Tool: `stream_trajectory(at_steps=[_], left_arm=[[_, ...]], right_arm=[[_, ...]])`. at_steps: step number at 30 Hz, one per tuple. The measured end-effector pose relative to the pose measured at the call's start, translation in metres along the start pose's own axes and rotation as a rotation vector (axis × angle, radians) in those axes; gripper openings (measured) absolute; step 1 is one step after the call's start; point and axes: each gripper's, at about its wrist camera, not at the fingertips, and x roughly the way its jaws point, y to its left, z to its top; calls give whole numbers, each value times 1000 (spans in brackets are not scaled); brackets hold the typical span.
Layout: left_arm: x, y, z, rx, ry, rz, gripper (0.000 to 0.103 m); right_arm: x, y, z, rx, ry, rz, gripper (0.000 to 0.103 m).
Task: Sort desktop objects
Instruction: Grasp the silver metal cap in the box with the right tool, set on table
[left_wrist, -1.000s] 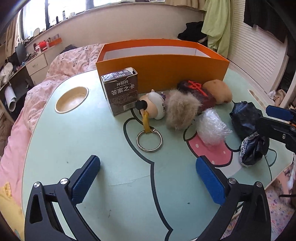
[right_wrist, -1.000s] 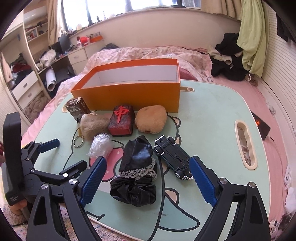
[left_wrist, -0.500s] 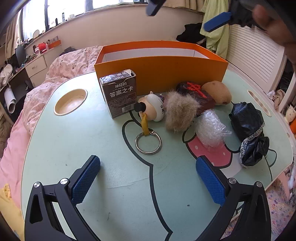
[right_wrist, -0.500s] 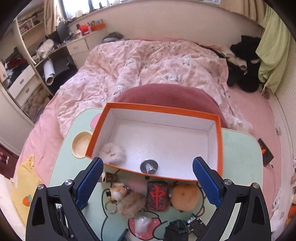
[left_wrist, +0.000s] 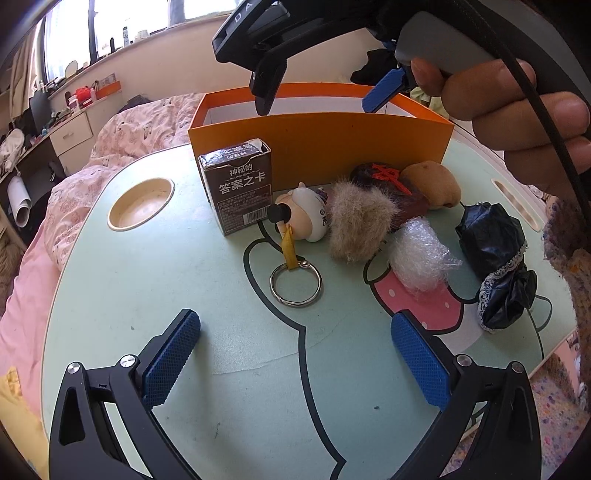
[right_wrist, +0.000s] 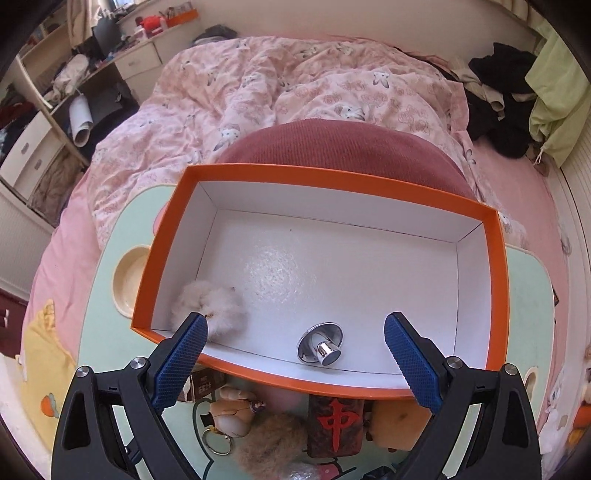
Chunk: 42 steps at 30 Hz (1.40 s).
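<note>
Right gripper (right_wrist: 293, 363) held high over the orange box (right_wrist: 334, 177), looking straight down into it, jaws spread wide, nothing between the blue pads (right_wrist: 412, 363). Inside the box, on its white floor: a white fluffy pom-pom (right_wrist: 218, 304) in the near left corner, and a chrome knob (right_wrist: 321, 343) close to the near wall. Just outside that near wall, on the green lap table (right_wrist: 105, 354), lay a red-character mahjong tile (right_wrist: 336, 421), a tan furry ball (right_wrist: 271, 441), a small doll keychain (right_wrist: 231, 411) and a brown bun-shaped toy (right_wrist: 397, 419).

Left gripper (left_wrist: 295, 350) kept low over the near part of the table (left_wrist: 147, 295), likewise wide open and empty, blue pads (left_wrist: 171, 356) well apart. Ahead of it, between gripper and box (left_wrist: 332, 144): a dark card box with Chinese lettering (left_wrist: 240, 192) standing upright against the orange wall, the doll keychain (left_wrist: 306, 214) lying beside it with its metal ring (left_wrist: 295, 282) flat on the table, the furry ball (left_wrist: 358, 221) touching the doll, the mahjong tile (left_wrist: 391, 184) and bun toy (left_wrist: 432, 182) behind. Further right, a wad of clear plastic wrap (left_wrist: 421, 258) and a black lace-trimmed cloth (left_wrist: 496, 254). A round cup recess (left_wrist: 140, 203) seen at the table's left. Above the box, the right gripper (left_wrist: 325, 92) and the hand (left_wrist: 509, 99) holding it filled the upper part of the left view.
</note>
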Motion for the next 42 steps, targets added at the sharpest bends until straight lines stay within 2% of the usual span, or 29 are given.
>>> stream_trajectory(at_steps=[3, 5, 7, 8, 11, 15, 20, 24, 26, 27, 31, 35, 39, 42], left_arm=[[0, 0, 0, -1, 0, 0, 103], [0, 0, 0, -2, 0, 0, 103], [0, 0, 0, -3, 0, 0, 103], [0, 0, 0, -3, 0, 0, 103], [0, 0, 0, -5, 0, 0, 103], [0, 0, 0, -6, -1, 1, 103], [0, 0, 0, -9, -1, 1, 103], [0, 0, 0, -10, -1, 1, 103], [0, 0, 0, -11, -1, 1, 103], [0, 0, 0, -12, -1, 1, 103], [0, 0, 0, -14, -1, 1, 103], [-1, 0, 1, -16, -2, 1, 103], [-1, -1, 1, -18, -2, 2, 103], [-1, -1, 0, -19, -2, 1, 103]], right_arm=[[1, -1, 3, 5, 14, 7, 95], [4, -4, 6, 15, 39, 16, 83], [9, -11, 9, 36, 83, 37, 64], [12, -15, 11, 50, 106, 50, 61], [21, -25, 16, 80, 175, 73, 59], [26, -28, 23, 63, 244, 45, 58], [34, -28, 21, 76, 324, 81, 55], [47, -29, 17, 84, 390, 98, 48], [55, -33, 15, 100, 427, 102, 30], [58, -35, 13, 109, 440, 106, 29], [57, -40, 7, 125, 434, 126, 29], [52, -42, 0, 134, 403, 110, 28], [26, -46, -3, 152, 297, 137, 28], [-10, -50, -12, 147, 175, 140, 28]])
